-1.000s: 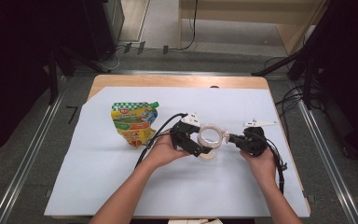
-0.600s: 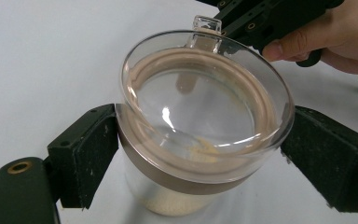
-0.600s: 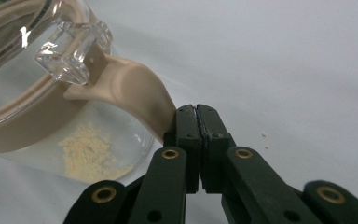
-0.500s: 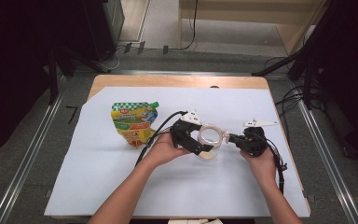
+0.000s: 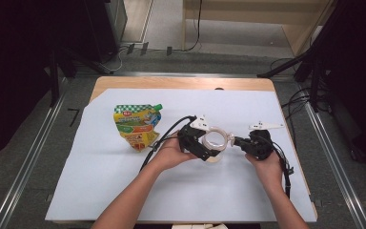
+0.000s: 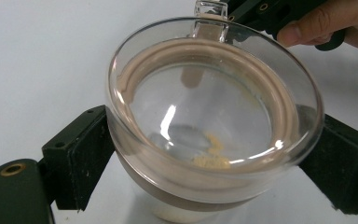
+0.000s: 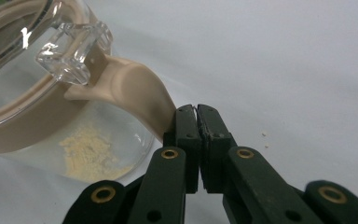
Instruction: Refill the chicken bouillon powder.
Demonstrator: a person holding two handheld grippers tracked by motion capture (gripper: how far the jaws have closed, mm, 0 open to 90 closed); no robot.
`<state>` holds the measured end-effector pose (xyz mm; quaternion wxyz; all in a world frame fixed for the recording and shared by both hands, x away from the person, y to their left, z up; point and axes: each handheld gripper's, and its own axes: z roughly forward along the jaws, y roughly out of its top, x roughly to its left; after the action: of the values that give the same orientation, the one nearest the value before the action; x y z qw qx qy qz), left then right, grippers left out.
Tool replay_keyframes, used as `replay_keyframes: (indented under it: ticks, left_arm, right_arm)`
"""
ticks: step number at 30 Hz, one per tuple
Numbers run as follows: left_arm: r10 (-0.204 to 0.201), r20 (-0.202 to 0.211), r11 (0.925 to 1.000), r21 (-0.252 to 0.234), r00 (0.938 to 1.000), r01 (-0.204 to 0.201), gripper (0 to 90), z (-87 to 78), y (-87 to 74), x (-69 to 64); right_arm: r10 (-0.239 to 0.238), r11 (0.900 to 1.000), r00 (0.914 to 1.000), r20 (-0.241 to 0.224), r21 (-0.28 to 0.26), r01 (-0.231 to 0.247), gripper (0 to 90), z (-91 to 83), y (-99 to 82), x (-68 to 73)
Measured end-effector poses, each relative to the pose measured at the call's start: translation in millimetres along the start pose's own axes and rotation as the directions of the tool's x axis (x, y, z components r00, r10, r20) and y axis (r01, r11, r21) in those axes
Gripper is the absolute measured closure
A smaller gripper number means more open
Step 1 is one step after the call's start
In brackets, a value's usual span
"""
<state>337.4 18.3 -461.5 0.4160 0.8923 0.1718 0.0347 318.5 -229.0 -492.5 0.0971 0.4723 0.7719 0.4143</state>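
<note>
Right now a clear glass jar (image 5: 215, 140) sits near the middle of the white sheet (image 5: 100, 186) that covers the table, with both grippers on it. The left gripper (image 5: 208, 151) clamps the jar from either side; in the left gripper view its two black pads press against the glass wall just under the lid (image 6: 214, 93), one at each side. The lid is clear glass with a beige seal ring around its inside. A little yellowish powder (image 7: 91, 154) lies on the bottom of the jar.

The right gripper (image 5: 237, 141) reaches in from the other side with its jaws closed. In the right gripper view the beige tab (image 7: 135, 93) of the seal curves down to the closed tips, and it seems to be pinched between them, though the very tip of the tab is hidden.

A colourful pouch (image 5: 136, 125) with a green cap lies flat on the sheet, well apart to the left of the jar.
</note>
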Motion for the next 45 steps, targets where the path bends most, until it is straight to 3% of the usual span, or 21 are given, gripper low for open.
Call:
replay_keyframes:
  ticks: [5,9,15,19,22,27,30,32,35,36,38,45]
  left_arm:
    - [-0.008,-0.019,0.9996,0.026,0.9998,0.009,10.2,-1.7,4.1,-2.7]
    - [-0.012,-0.029,0.9999,0.002,0.9995,0.012,10.8,-5.9,6.5,-4.3]
    - [0.009,-0.031,0.9999,0.012,0.9995,-0.008,11.6,-8.5,9.8,-4.8]
    - [-0.007,-0.028,1.0,-0.004,0.9996,0.007,11.2,-11.3,13.5,-5.3]
    - [0.004,-0.038,0.9997,0.026,0.9993,-0.003,11.2,-12.7,17.8,-6.8]
    - [0.01,-0.025,0.9997,0.021,0.9996,-0.009,11.2,-16.4,25.3,-6.6]
    - [-0.003,0.02,0.9995,-0.03,0.9998,0.004,20.6,-20.8,30.0,-6.2]
    - [0.012,0.02,0.9999,-0.01,0.9997,-0.012,20.7,-21.2,36.2,-7.8]
    - [0.005,0.041,0.9998,-0.021,0.9991,-0.004,26.8,-22.1,42.2,-10.2]
    - [0.007,0.052,0.9997,-0.024,0.9986,-0.006,36.1,-23.1,43.3,-11.0]
    - [0.014,0.061,0.9996,-0.027,0.998,-0.012,38.3,-23.7,44.8,-13.2]
    - [-0.013,0.112,0.9981,-0.058,0.9936,0.02,71.5,-26.8,51.0,-19.3]
  right_arm:
    - [-0.003,1.0,1.0,-0.001,-0.002,0.003,89.3,0.0,0.0,0.0]
    - [0.005,1.0,1.0,-0.003,-0.002,-0.005,89.3,0.2,0.0,0.1]
    - [0.004,1.0,1.0,-0.001,-0.001,-0.004,89.4,0.1,0.0,0.2]
    - [0.006,1.0,1.0,-0.003,-0.002,-0.006,89.2,0.2,-0.1,0.1]
    - [0.008,1.0,0.9999,-0.009,0.0,-0.008,89.2,0.6,-0.1,-0.8]
    - [0.01,0.9999,0.9999,-0.008,0.002,-0.01,89.1,0.7,0.0,-0.5]
    - [0.014,0.9999,0.9998,-0.014,0.001,-0.014,88.1,1.0,-0.4,-1.2]
    - [0.015,0.9999,0.9998,-0.015,0.002,-0.015,88.1,1.2,-0.4,-1.3]
    - [0.011,0.9999,0.9999,-0.011,0.004,-0.011,88.2,1.2,-0.4,-0.8]
    - [0.01,1.0,0.9999,-0.012,0.003,-0.01,88.4,1.1,-0.4,-0.8]
    - [0.009,1.0,0.9999,-0.014,0.004,-0.009,88.7,1.0,-0.5,-0.9]
    - [0.004,1.0,0.9998,-0.021,0.001,-0.004,90.0,0.6,-0.3,-0.1]
